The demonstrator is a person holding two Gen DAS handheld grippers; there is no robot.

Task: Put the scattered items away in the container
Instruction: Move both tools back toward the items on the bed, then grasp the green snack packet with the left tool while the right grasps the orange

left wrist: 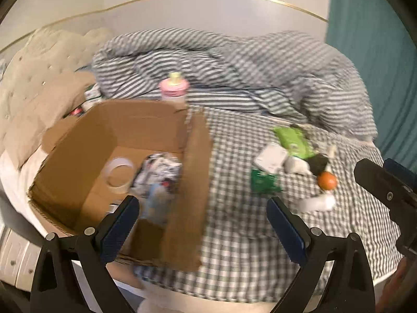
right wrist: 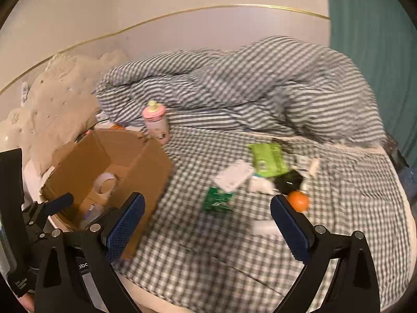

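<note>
Tongs: left gripper (left wrist: 203,221) spread wide and empty, above the near edge of the box; right gripper (right wrist: 207,221) also spread wide and empty, over the sheet short of the loose items.
Room: pale wall (right wrist: 182,0) with a thin gold line; teal curtain (right wrist: 372,39) at the right.
Bed: tufted beige headboard (right wrist: 52,99) at the left; gingham sheet (right wrist: 234,247) across the mattress.
Duvet: striped, bunched along the far side of the bed (right wrist: 247,86).
Box: open cardboard (left wrist: 156,122) on the sheet's left side, holding a tape roll (left wrist: 118,174) and crumpled packets (left wrist: 159,172).
Bottle: pink, upright just behind the box's far corner (right wrist: 155,122).
Loose items: clustered on the sheet right of the box, well apart from it; lime pouch (right wrist: 268,159), white card (right wrist: 233,174), green packet (right wrist: 217,199), black object (right wrist: 288,181), orange ball (right wrist: 298,200). Blur hides finer detail.
</note>
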